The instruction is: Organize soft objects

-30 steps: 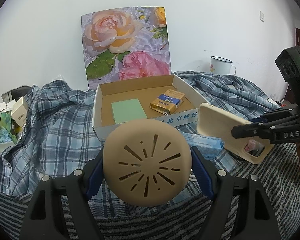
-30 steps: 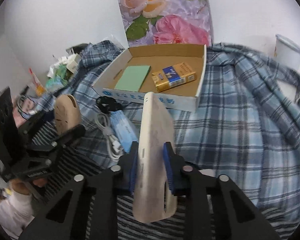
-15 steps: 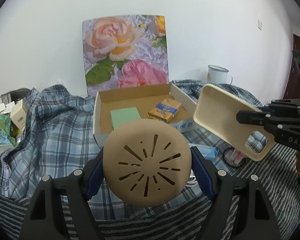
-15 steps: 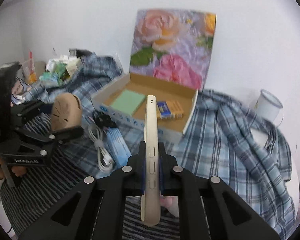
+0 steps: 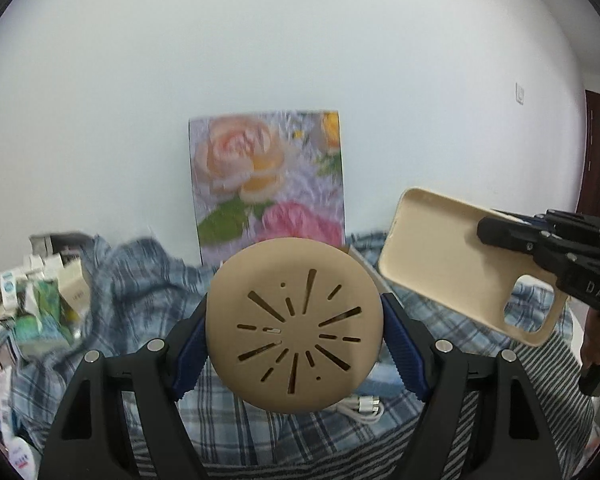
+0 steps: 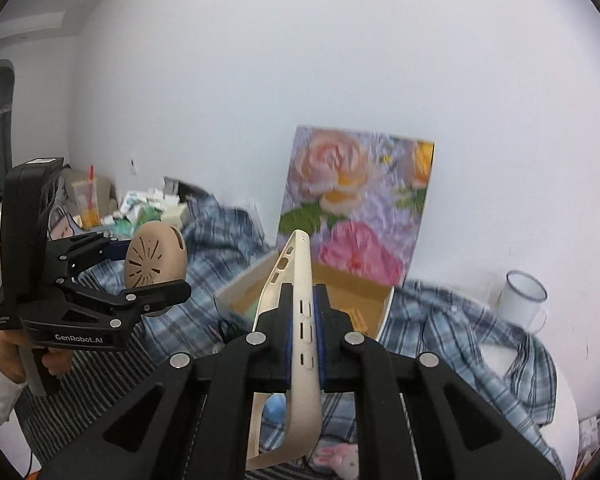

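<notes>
My left gripper (image 5: 294,340) is shut on a round tan soft disc with slits (image 5: 294,336), its blue pads pressing the disc's left and right edges. It hangs in the air above the plaid cloth (image 5: 140,280). In the right wrist view the same disc (image 6: 154,260) and left gripper (image 6: 140,276) are at the left. My right gripper (image 6: 303,312) is shut on a cream phone case (image 6: 300,320), seen edge-on and upright. In the left wrist view that phone case (image 5: 451,264) floats at the right, pinched near its camera cut-out by the right gripper (image 5: 499,232).
An open cardboard box (image 6: 383,300) lies on the cloth before a flower picture (image 6: 359,200) leaning on the wall. A white mug (image 6: 523,300) stands at the right. Packets and a cup clutter the left (image 5: 40,300). A white cable (image 5: 359,404) lies under the disc.
Both grippers have risen with their loads. The box has sunk in both views and is now mostly hidden behind the disc. The phone case has turned from tilted to edge-on upright.
</notes>
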Motion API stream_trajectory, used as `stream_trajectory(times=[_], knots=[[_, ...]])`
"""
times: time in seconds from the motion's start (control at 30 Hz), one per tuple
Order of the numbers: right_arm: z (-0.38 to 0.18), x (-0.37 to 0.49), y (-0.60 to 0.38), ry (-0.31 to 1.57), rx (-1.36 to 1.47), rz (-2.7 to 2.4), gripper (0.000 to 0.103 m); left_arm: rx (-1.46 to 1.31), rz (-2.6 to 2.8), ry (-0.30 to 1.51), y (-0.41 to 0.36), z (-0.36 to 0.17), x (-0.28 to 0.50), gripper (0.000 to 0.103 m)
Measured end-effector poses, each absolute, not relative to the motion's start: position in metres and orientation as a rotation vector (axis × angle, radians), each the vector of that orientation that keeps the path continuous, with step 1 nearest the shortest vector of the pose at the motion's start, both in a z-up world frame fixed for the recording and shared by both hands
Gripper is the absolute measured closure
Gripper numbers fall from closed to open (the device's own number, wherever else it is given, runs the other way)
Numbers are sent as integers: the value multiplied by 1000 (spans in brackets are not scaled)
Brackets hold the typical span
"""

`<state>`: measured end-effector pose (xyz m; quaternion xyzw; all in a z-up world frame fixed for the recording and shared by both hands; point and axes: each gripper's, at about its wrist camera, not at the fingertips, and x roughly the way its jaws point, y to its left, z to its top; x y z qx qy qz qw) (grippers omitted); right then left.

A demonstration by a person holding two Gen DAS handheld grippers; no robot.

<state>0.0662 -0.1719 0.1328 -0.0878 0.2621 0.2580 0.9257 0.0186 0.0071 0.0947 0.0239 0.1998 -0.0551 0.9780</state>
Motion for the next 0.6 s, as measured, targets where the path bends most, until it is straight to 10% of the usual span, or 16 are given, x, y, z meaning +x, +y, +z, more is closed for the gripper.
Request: stream_trajectory(times=[0.6], knots=[[209, 68, -163, 283, -144, 576, 95, 62, -62, 236, 5, 175, 12, 23]])
